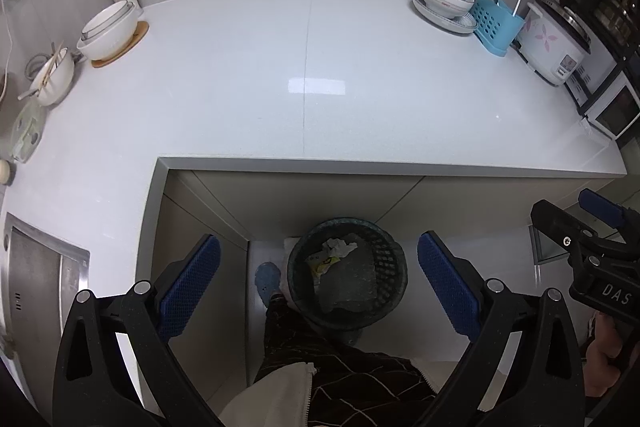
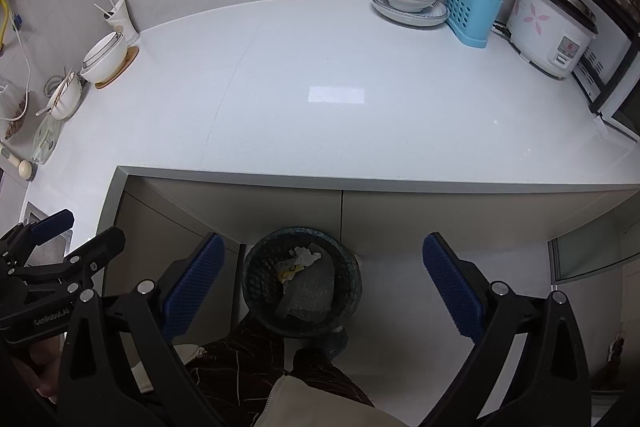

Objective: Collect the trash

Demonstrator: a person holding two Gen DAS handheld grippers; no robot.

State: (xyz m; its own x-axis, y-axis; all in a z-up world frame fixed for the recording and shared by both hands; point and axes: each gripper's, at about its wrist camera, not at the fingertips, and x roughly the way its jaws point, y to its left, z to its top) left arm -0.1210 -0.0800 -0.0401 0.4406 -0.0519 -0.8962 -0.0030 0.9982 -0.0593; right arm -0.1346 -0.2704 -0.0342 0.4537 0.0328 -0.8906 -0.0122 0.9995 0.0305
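Observation:
A dark mesh trash bin (image 1: 390, 267) (image 2: 256, 279) stands on the floor under the counter edge. Inside it lie crumpled white paper (image 1: 339, 247) (image 2: 306, 254), a yellow-printed wrapper (image 1: 320, 263) (image 2: 289, 267) and a sheet of bubble wrap (image 1: 354, 283) (image 2: 310, 293). My left gripper (image 1: 318, 287) hovers above the bin, open, with nothing between its blue pads. My right gripper (image 2: 324, 285) is also open and empty, a little to the right of the bin. Each gripper shows at the edge of the other's view.
The white counter (image 1: 304, 87) (image 2: 320, 95) carries bowls on a wooden coaster (image 1: 110, 31), a bowl on a plate (image 1: 446, 3), a blue utensil holder (image 1: 496, 23) and a rice cooker (image 1: 554, 39). A sink (image 1: 36, 283) lies at left. A person's legs and shoe (image 1: 267, 277) stand by the bin.

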